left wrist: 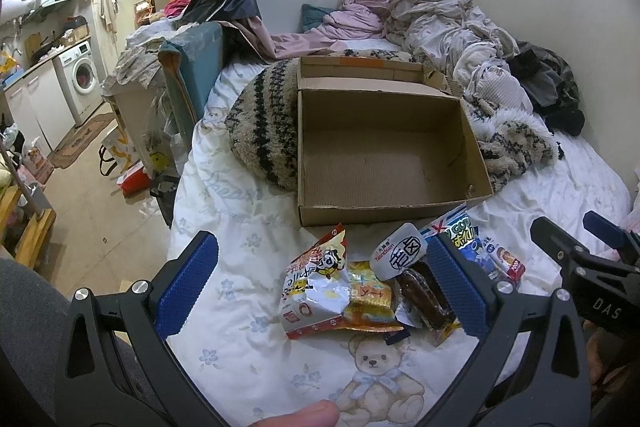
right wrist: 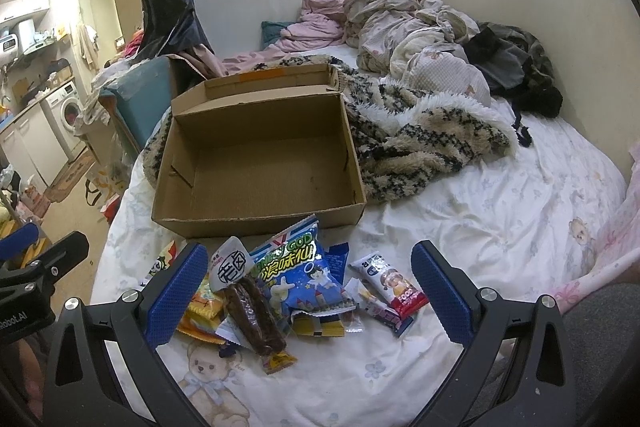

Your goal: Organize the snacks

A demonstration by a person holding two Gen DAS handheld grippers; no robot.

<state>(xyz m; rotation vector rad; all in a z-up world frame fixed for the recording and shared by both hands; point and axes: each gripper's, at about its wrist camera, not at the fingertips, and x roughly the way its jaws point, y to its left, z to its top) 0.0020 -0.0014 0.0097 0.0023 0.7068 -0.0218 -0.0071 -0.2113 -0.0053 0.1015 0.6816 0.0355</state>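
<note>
An open, empty cardboard box sits on the bed; it also shows in the right wrist view. A pile of snack packets lies on the sheet in front of it: a silver and orange packet, a dark sausage pack, a blue packet and a small red and white packet. My left gripper is open above the left of the pile. My right gripper is open above the blue packet. Neither holds anything.
A fuzzy striped blanket lies beside and under the box. Crumpled bedding and clothes fill the bed's far end by the wall. The bed's left edge drops to a cluttered floor with bags. A washing machine stands far left.
</note>
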